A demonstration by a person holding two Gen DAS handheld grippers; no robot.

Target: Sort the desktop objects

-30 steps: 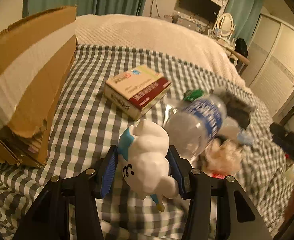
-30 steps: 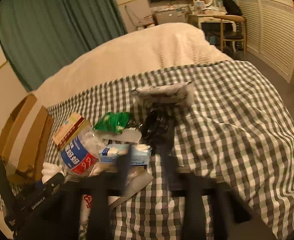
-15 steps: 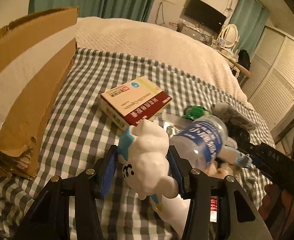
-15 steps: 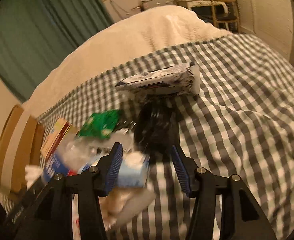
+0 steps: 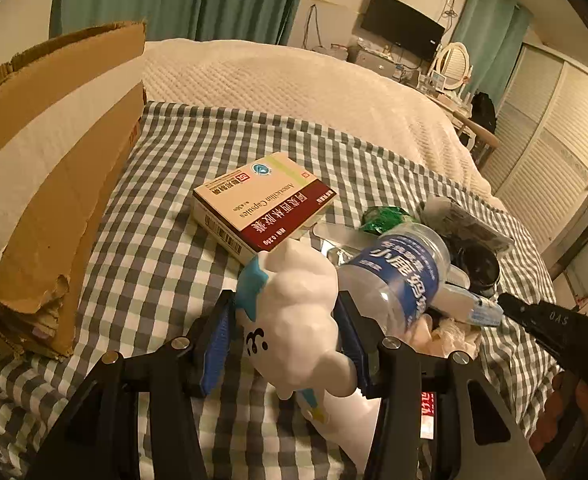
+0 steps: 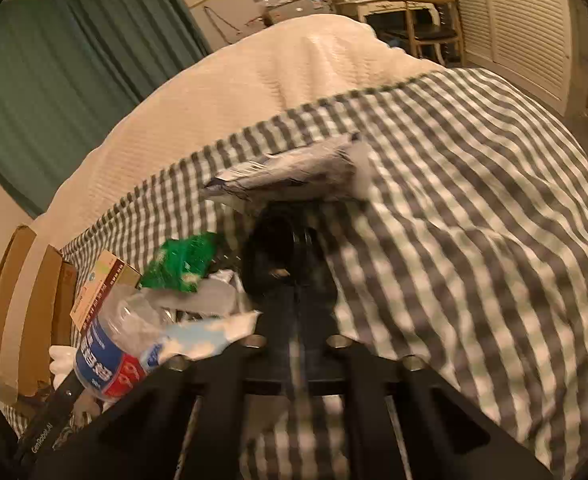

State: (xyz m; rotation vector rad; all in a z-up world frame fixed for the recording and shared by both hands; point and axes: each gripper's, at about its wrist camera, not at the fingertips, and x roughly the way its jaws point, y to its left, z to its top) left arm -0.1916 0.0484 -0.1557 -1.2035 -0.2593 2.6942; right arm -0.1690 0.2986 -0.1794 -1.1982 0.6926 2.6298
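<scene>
Cardboard box beside white figurine in left tool

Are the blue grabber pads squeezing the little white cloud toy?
Touching. In the left wrist view, the left gripper has both blue pads pressed against the sides of the white cloud toy.

glossy smooth white figurine; clear plastic bottle; torn matt cardboard box; checked cloth.

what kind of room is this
Most likely a bedroom: the items lie on a bed under a checked cloth, with a wall TV, a vanity mirror and louvred wardrobe doors behind.
</scene>
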